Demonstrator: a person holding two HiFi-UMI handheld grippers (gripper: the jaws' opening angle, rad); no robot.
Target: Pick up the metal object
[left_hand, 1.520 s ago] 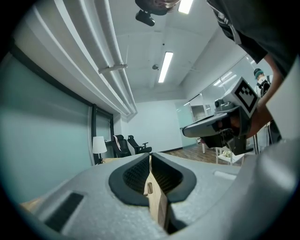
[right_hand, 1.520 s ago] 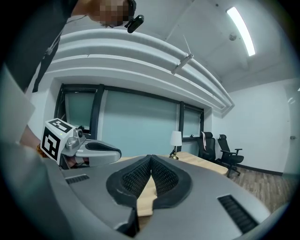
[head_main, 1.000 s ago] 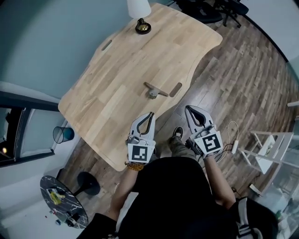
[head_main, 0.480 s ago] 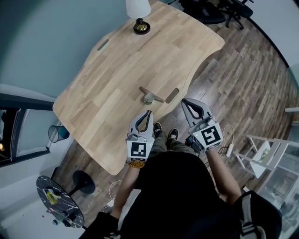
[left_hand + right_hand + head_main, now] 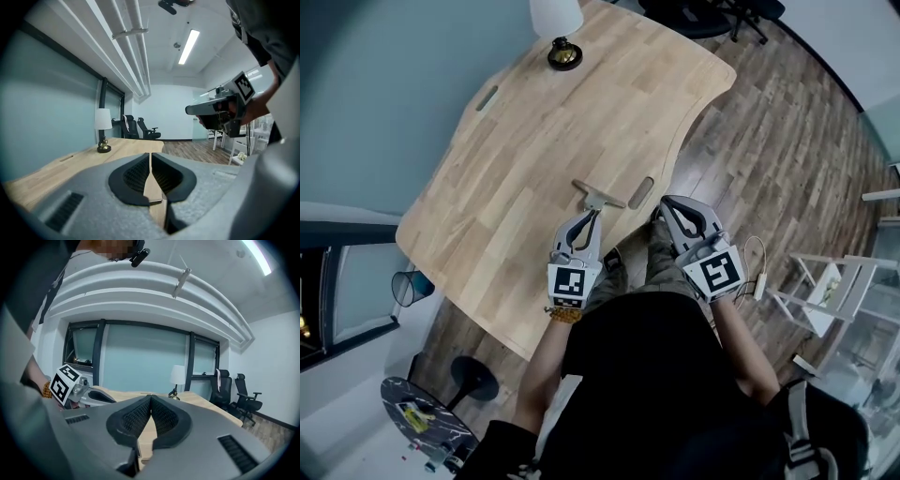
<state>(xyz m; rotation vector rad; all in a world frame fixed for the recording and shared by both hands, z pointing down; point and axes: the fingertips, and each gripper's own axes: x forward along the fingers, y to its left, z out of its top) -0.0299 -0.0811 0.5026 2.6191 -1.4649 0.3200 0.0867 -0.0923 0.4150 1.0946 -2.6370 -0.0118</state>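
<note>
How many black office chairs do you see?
2. One chair stands beyond the table's far end; the other chair is right beside it. More may be hidden.

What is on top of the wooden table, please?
A lamp stands at the far end and the metal object lies near the front edge. The shut left gripper hangs over the table edge and hides the patch beneath it.
</note>
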